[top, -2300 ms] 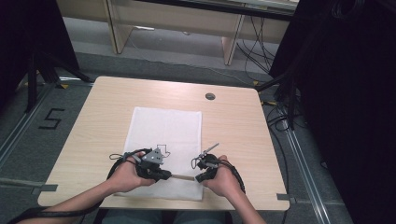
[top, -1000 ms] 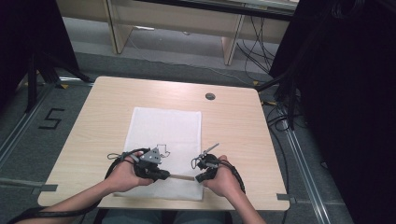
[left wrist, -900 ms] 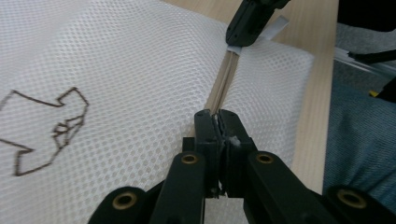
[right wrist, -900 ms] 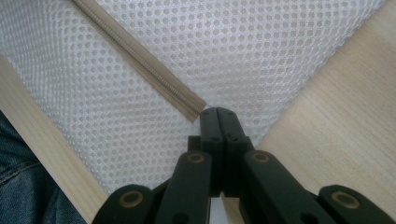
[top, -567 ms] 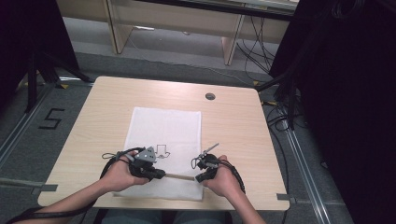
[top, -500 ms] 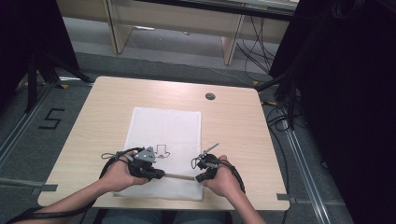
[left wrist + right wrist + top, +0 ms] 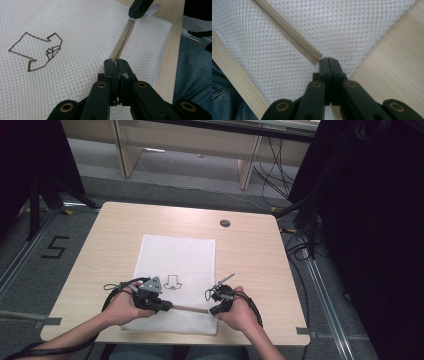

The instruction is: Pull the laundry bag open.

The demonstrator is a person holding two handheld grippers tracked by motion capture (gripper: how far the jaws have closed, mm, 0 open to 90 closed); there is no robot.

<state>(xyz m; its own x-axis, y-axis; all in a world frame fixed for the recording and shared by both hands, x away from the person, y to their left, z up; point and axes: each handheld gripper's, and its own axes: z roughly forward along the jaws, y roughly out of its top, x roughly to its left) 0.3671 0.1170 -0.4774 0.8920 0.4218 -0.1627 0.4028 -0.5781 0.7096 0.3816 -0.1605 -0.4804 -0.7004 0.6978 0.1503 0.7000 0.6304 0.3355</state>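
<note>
A white mesh bag (image 7: 176,282) lies flat on the desk (image 7: 250,255), its beige zipper (image 7: 189,308) running between the two grippers. The left gripper (image 7: 117,65) has its jaws pinched together on the zipper pull (image 7: 119,72) at the zipper's near end. The right gripper (image 7: 328,61) is closed on the bag's fabric just at the zipper's other end, beside the bag's edge. A brown outline drawing (image 7: 37,51) sits on the mesh to the left of the left gripper.
</note>
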